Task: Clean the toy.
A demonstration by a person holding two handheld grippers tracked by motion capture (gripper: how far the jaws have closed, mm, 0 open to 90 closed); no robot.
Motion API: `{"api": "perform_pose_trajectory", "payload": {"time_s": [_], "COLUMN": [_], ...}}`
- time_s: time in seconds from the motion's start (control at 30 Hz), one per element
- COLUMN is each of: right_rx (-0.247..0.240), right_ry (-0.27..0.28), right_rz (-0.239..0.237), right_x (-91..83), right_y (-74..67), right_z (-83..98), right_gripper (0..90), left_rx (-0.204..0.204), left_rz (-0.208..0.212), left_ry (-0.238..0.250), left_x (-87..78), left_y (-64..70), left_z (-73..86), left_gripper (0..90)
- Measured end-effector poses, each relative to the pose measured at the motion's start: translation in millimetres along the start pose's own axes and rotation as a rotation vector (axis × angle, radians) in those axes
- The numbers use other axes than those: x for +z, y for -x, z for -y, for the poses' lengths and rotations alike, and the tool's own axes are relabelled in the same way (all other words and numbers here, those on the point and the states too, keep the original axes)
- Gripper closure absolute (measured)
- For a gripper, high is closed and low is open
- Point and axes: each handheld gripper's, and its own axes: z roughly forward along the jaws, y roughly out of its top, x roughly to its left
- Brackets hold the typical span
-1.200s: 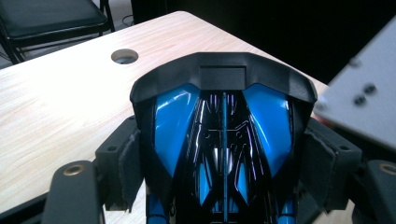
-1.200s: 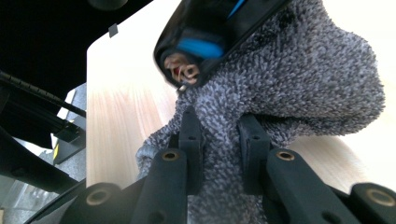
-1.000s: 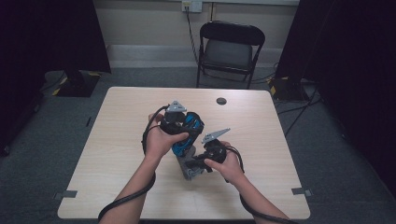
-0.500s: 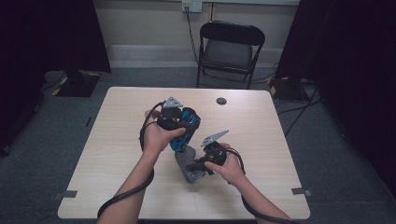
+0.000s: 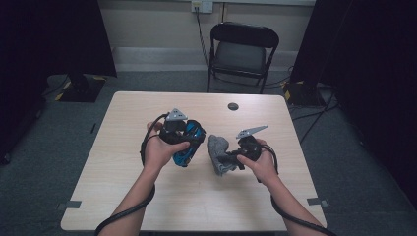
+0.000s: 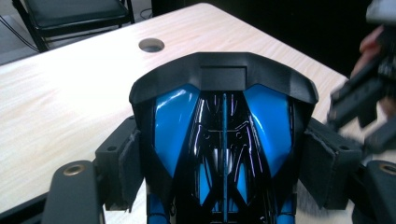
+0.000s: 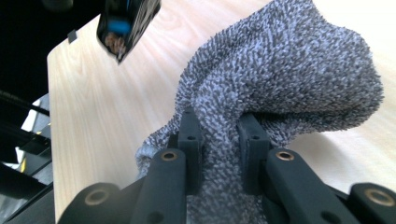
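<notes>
My left gripper (image 5: 189, 142) is shut on a blue and black plastic toy car (image 5: 188, 142), held above the middle of the table (image 5: 128, 113). In the left gripper view its padded jaws clamp the toy car (image 6: 223, 140) from both sides. My right gripper (image 5: 231, 158) is shut on a grey fuzzy cloth (image 5: 217, 153), just right of the car and apart from it. In the right gripper view the cloth (image 7: 280, 70) is pinched between the two pads (image 7: 192, 135) and bulges above them, with the car's end (image 7: 128, 23) at the top left.
A round cable hole (image 5: 233, 106) lies near the table's far edge. A black folding chair (image 5: 242, 49) stands behind the table. Black curtains hang at both sides, and cables trail from both grippers off the near edge.
The two hands have drawn apart: the left gripper carried the blue car left, and the grey cloth now hangs free from the car in the right gripper.
</notes>
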Motion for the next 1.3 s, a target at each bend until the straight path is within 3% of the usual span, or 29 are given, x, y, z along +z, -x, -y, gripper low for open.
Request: {"api": "perform_pose_trajectory", "payload": {"time_s": [0.33, 0.7, 0.97, 1.3], "right_rx": [0.001, -0.022, -0.046, -0.036], "right_ry": [0.053, 0.078, 0.073, 0.076], "right_rz": [0.022, 0.008, -0.002, -0.001], "right_x": [-14.1, -15.8, -11.6, -11.7], "right_y": [5.0, -0.3, -7.3, -4.6], "right_z": [-10.0, -24.1, -30.5, -28.3], "right_gripper": [75.8, 75.8, 75.8, 75.8], "left_rx": [0.019, 0.049, 0.048, 0.05], "left_rz": [0.026, 0.055, 0.066, 0.066], "left_ry": [-0.024, -0.04, -0.049, -0.042], "left_x": [5.7, 11.5, 15.4, 13.2], "left_y": [8.2, 17.7, 21.3, 21.1], "left_z": [14.9, 21.2, 23.5, 23.8], "left_gripper": [25.3, 25.4, 25.3, 25.3]}}
